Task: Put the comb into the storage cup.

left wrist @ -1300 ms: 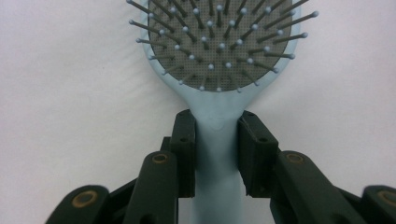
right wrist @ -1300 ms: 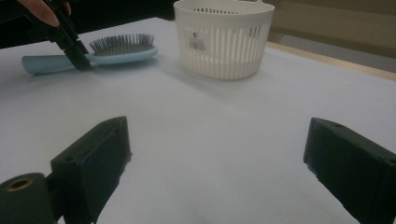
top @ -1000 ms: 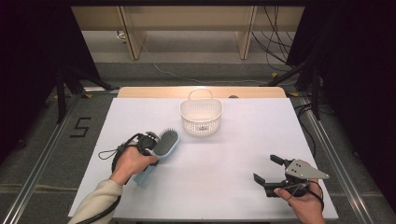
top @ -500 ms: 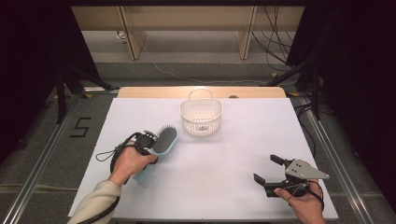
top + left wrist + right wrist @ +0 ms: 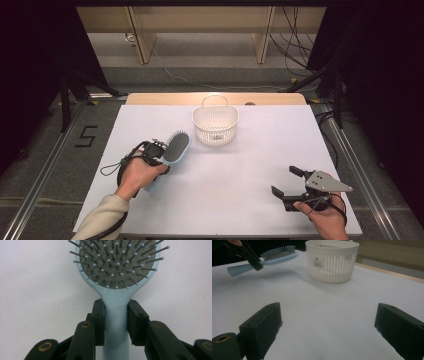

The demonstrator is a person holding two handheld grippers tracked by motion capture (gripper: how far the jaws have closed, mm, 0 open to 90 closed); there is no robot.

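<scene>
The left claw (image 5: 159, 151) grips the light-blue hairbrush (image 5: 175, 148) by its handle, held above the surface (image 5: 240, 200) left of centre. The white slatted basket (image 5: 215, 125) sits near the far edge. The right claw (image 5: 286, 183) gapes, released, near the front right corner.

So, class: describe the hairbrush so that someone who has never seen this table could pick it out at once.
Start at the white table and find the white slatted basket near its far edge. Towards the person's left from it, the left gripper is shut on the handle of a hairbrush, held above the table. It is the one pale blue thing there, with a grey bristle pad facing up.
</scene>
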